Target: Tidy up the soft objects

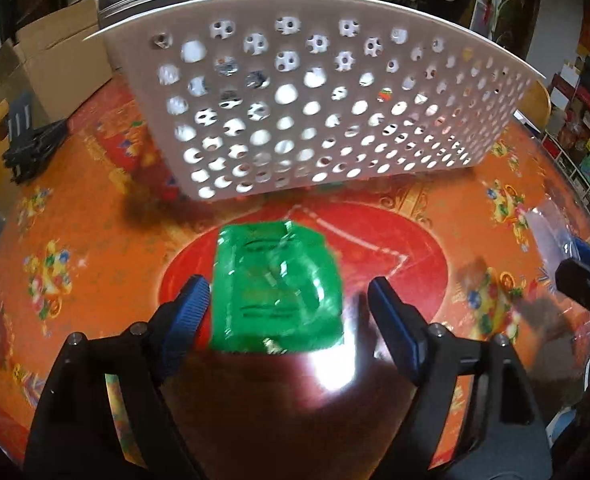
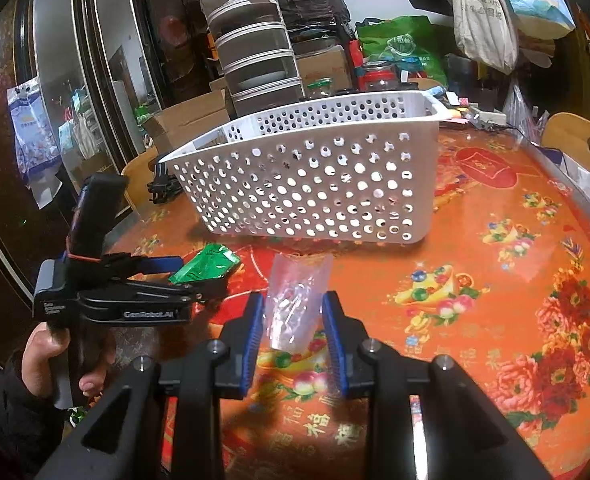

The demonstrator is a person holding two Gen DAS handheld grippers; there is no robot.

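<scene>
Left gripper (image 1: 289,308): jaws wide, nothing gripped; green packet (image 1: 277,286) between pads, untouched. We judge slick film may slide forward on closing.

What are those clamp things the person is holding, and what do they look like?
Two hand-held grippers. The left gripper is black plastic with a pistol handle, white lettering on its side, an orange band and ribbed blue finger pads. The right gripper matches, with silver bolts. A dark sleeve covers the arm.
</scene>
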